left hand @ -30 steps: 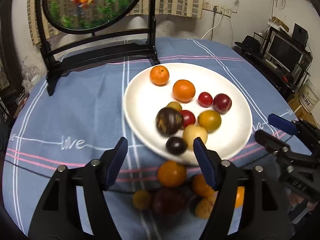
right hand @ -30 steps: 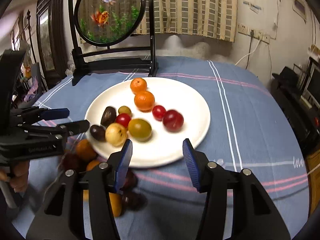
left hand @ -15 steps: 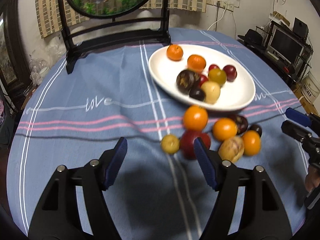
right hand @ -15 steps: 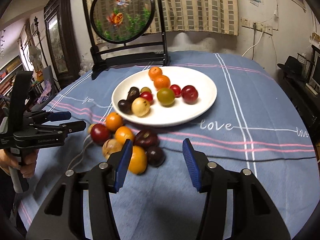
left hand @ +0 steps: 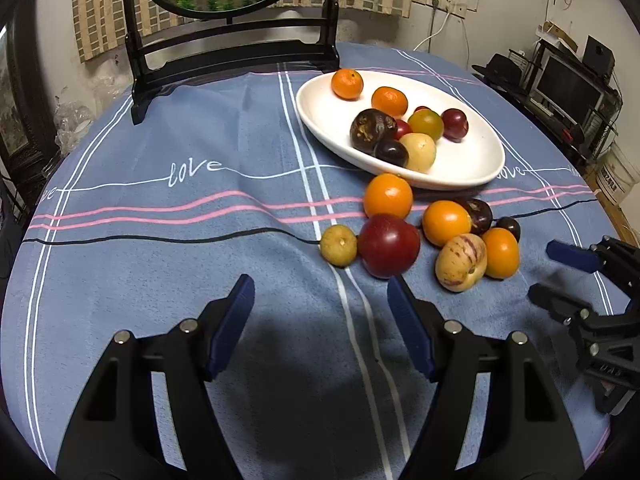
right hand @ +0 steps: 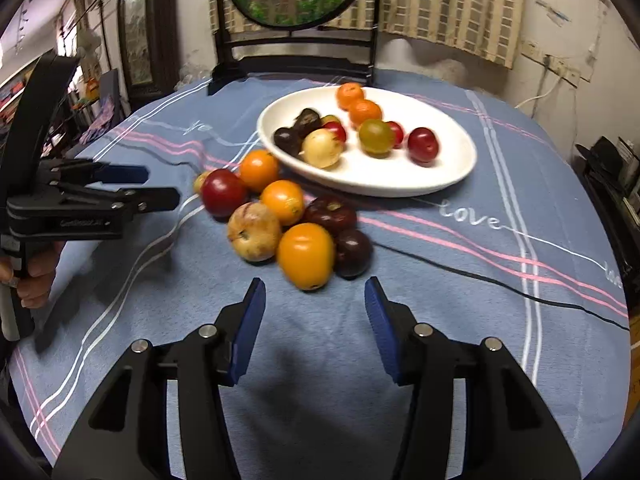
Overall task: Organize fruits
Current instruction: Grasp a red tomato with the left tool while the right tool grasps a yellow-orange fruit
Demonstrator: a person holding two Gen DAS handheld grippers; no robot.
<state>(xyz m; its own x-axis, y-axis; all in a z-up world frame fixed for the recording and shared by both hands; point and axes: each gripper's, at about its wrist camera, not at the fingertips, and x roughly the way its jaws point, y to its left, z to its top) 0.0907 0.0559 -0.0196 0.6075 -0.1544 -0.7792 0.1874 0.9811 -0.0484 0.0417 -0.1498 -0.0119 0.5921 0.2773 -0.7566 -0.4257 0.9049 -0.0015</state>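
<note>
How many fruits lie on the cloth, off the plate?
8, clustered beside the plate: three oranges, a red fruit, a yellow fruit, a striped fruit, two dark fruits. None seems hidden.

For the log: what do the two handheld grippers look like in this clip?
Both match: the left gripper and right gripper have black plastic scissor-style frames with triangular cutouts, silver pivot pins and ribbed blue fingers. Faint embossed lettering marks the bodies. A bare hand grips one handle; no cables visible.

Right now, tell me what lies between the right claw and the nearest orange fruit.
Only bare blue tablecloth lies between the open right claw and the orange fruit, as the right wrist view shows.
</note>
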